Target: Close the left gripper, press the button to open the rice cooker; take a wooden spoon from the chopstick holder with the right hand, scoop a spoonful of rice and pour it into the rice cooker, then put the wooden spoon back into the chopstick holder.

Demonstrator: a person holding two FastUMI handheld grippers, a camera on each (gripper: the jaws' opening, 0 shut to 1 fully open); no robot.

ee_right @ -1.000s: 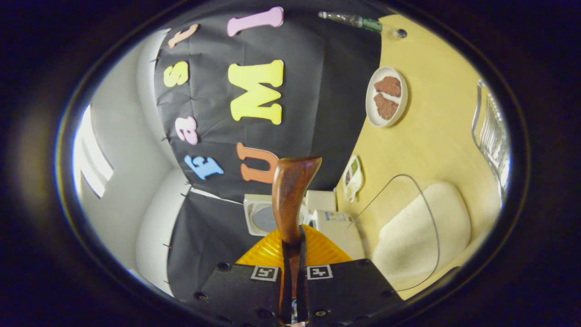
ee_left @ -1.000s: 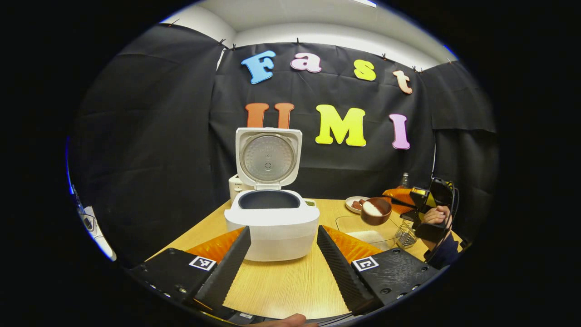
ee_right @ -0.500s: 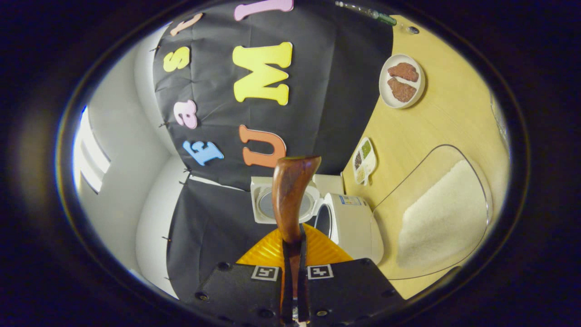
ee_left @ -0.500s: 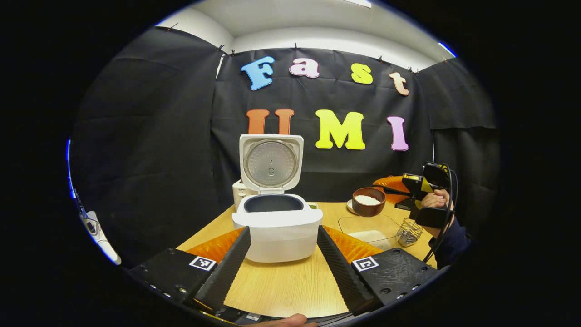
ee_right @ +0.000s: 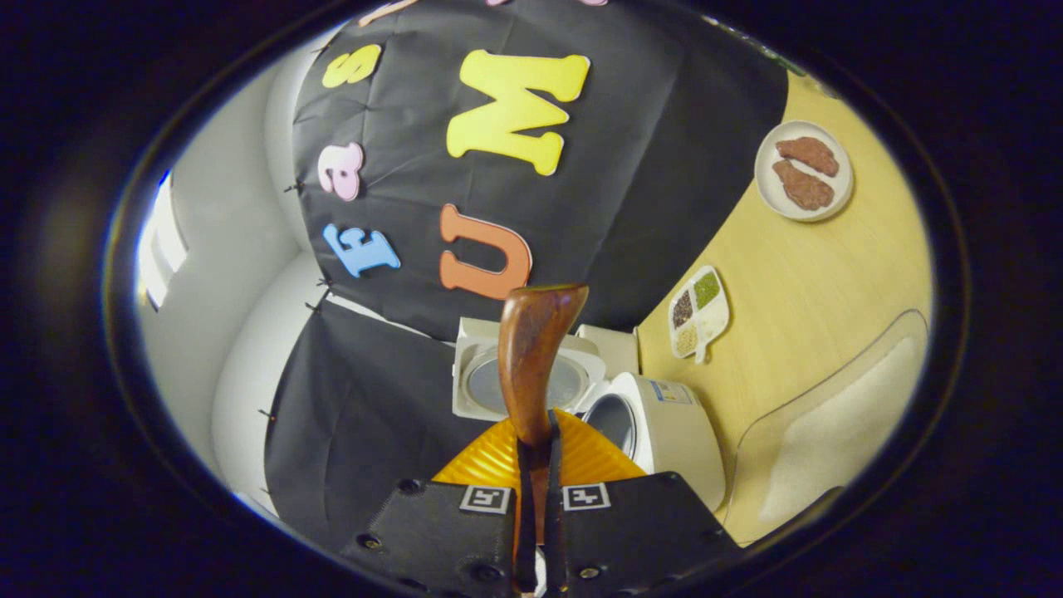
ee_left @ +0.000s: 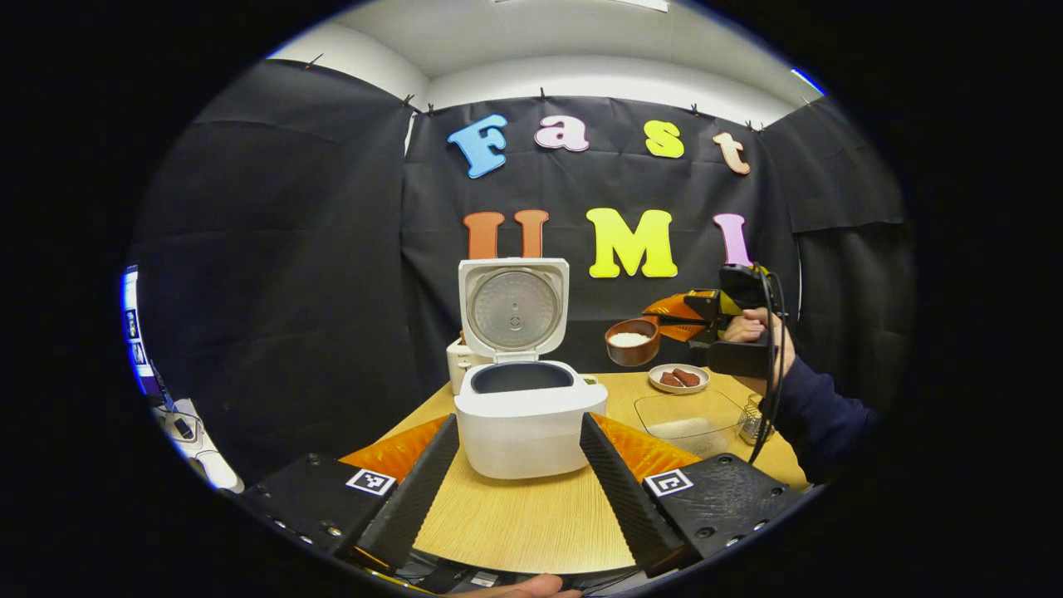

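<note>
Rice cooker pot open above; lid upright behind.

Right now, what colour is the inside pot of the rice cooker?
Dark grey-blue pot, best in the left gripper view.

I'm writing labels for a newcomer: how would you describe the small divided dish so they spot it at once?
Start at the white rice cooker with its lid standing open on the pale wooden table. Just beyond it, near the black cloth wall, lies the small white divided dish. Unlike the round white plate carrying two brown pieces farther along, it is elongated and split into compartments of dark, green and pale contents.
</note>
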